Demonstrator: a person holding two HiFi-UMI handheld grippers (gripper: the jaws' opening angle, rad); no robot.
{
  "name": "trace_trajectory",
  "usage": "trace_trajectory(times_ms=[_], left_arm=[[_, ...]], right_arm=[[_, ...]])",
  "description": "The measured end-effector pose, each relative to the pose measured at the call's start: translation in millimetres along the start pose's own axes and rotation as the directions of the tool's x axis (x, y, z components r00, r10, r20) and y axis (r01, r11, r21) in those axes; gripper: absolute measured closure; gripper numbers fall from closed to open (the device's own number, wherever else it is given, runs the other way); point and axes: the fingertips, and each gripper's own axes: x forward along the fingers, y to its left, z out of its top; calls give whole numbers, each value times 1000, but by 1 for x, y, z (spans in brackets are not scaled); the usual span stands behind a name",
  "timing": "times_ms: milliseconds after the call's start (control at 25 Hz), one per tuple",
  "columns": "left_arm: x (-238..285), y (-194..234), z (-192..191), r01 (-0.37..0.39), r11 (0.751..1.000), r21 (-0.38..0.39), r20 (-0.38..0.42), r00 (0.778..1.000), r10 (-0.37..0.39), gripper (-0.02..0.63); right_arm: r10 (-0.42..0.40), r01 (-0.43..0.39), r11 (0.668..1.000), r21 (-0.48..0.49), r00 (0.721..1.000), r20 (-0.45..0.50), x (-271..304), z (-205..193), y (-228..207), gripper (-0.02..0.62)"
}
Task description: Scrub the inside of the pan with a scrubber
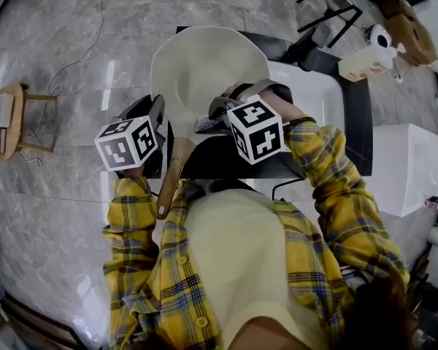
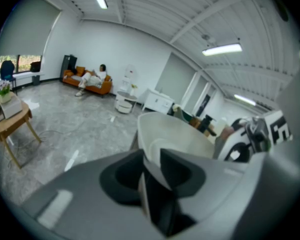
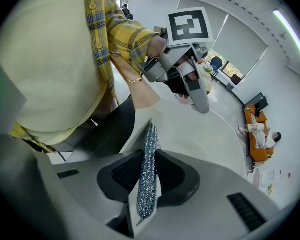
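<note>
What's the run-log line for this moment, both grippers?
left gripper: shut on pan rim | right gripper: shut on scrubber | scrubber: over pan's inside | scrubber-pan contact: unclear

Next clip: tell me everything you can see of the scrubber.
The scrubber is a flat pad of glittery silver-blue mesh, seen edge-on. The right gripper is shut on its middle, so it stands along the jaws with both ends sticking out. Its far tip reaches over the pale inside of the pan; whether it presses on that surface cannot be told.
</note>
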Motion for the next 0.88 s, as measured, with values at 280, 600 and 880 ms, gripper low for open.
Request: trace_trajectory(times_ms=[280, 600, 880], left_arm=[[0, -2, 0, -3, 1000, 10, 2, 1000, 3, 497], [0, -1, 0, -2, 1000, 16, -5, 1000, 2, 495], [0, -2, 0, -2, 1000, 26, -10, 1000, 3, 495]], right_arm=[[95, -95, 996, 2, 994, -52, -9, -19, 11, 515], [181, -188, 982, -30, 971, -158, -19, -38, 16, 515], [216, -241, 968, -68, 941, -261, -24, -53, 19, 515]])
